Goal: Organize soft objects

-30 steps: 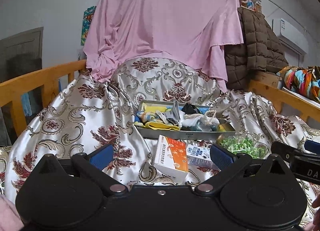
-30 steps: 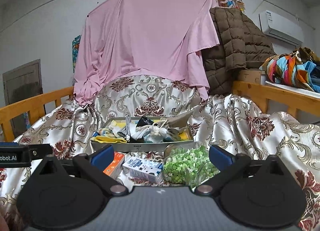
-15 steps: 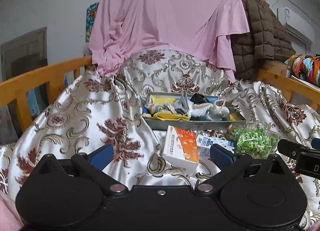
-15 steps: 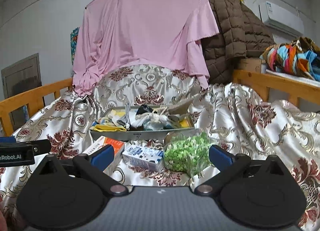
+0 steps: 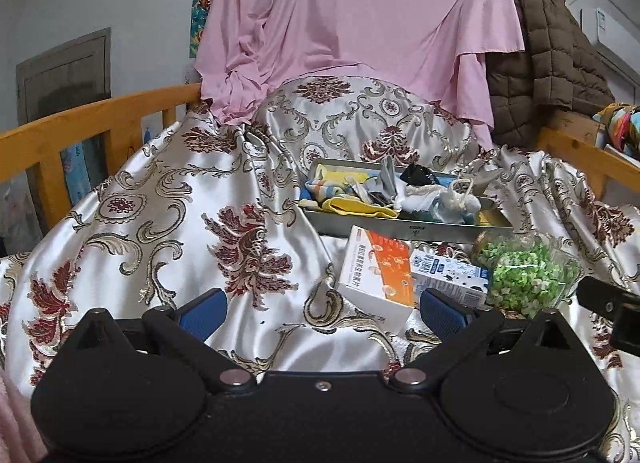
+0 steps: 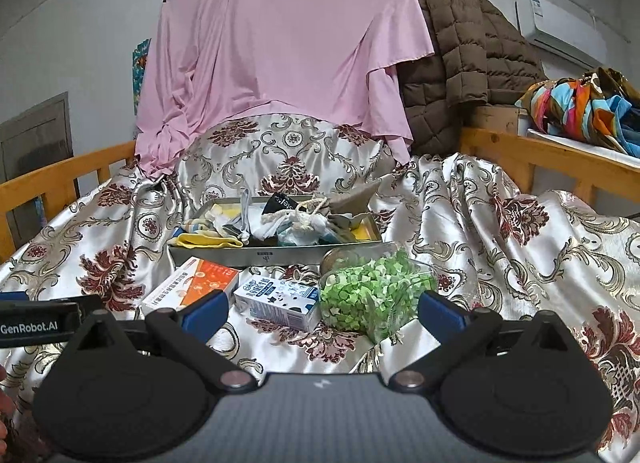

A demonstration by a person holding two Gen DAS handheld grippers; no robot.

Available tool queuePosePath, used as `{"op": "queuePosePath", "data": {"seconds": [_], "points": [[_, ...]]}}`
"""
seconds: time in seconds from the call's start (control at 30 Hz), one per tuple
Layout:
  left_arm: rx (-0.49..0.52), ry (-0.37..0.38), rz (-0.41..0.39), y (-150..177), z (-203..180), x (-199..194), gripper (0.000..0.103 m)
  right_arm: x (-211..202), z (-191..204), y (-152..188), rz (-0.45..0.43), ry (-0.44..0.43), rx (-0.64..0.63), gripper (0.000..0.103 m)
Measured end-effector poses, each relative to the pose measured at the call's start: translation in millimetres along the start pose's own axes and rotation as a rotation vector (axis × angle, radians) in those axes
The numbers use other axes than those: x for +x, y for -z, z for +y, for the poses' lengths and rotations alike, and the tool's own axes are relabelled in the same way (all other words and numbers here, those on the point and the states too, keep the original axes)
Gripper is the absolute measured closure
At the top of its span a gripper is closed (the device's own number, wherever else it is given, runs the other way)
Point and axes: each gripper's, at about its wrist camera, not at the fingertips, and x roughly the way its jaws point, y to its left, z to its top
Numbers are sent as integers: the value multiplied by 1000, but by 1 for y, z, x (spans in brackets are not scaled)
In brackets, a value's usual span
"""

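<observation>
A grey metal tray [image 5: 404, 227] [image 6: 280, 253] sits on the satin bedspread, heaped with soft items: a yellow cloth [image 5: 360, 207] [image 6: 208, 241], socks, a white drawstring pouch [image 5: 456, 199] [image 6: 296, 221] and a black piece [image 6: 280, 205]. In front of it lie an orange-and-white box [image 5: 376, 271] [image 6: 192, 283], a small blue-and-white carton [image 5: 448, 275] [image 6: 276, 299] and a clear jar of green bits [image 5: 524, 271] [image 6: 372, 287]. My left gripper [image 5: 322, 313] is open, low over the spread, left of the box. My right gripper [image 6: 322, 309] is open, just short of the carton and jar.
Wooden bed rails [image 5: 96, 119] [image 6: 532, 151] run along both sides. A pink sheet [image 6: 280, 55] and a brown quilted jacket [image 6: 460, 51] hang at the back. Colourful fabric [image 6: 580, 107] lies on a shelf to the right. The other gripper's tip [image 5: 608, 303] shows at the edge.
Both grippers have edged forward toward the items; the left view has swung left, so tray and boxes now sit further right. Both stay open.
</observation>
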Motion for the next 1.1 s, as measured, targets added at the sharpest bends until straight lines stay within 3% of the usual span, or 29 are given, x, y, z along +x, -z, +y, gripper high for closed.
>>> {"op": "queuePosePath", "data": {"seconds": [1.1], "points": [[26, 5, -13, 0, -5, -4, 1, 2, -2, 0, 3, -2, 4, 0]]}}
